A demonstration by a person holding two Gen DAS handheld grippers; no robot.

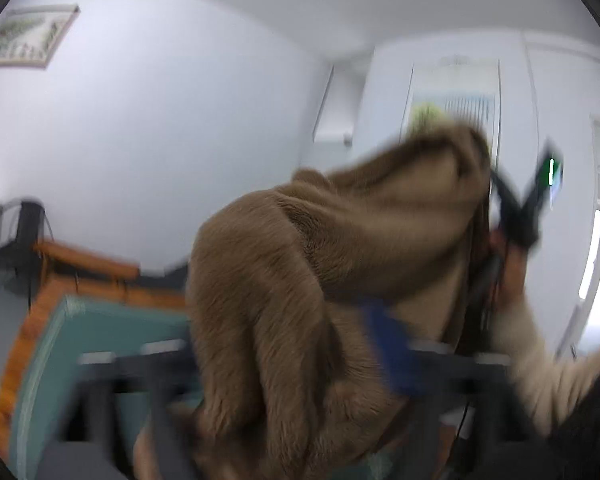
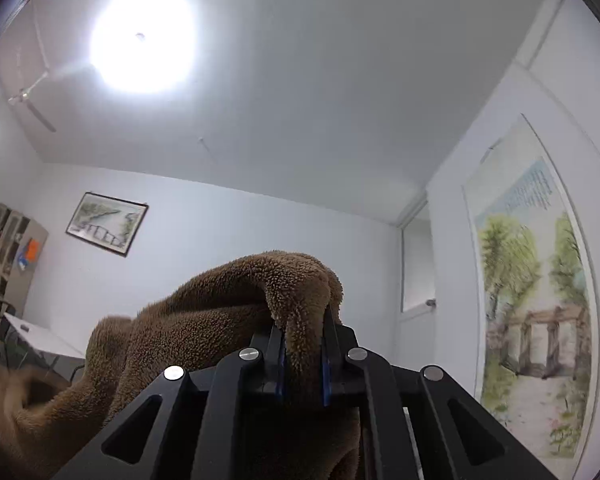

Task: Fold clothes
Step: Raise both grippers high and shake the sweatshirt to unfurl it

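**Fleece garment lifted by one corner for a shake-out**

The right gripper (image 2: 303, 354) is clamped on a fold of the brown fuzzy fleece garment (image 2: 220, 320) and is tilted up toward the ceiling, so the cloth hangs from it in the air, probably to let it drop open before folding. The left gripper (image 1: 300, 356) is blurred, but its jaws stand wide apart with the fleece draped between them, apparently unpinched. Below, the teal cloth-covered, wood-edged table (image 1: 100, 328) shows at its left edge, where the fold would likely be laid.
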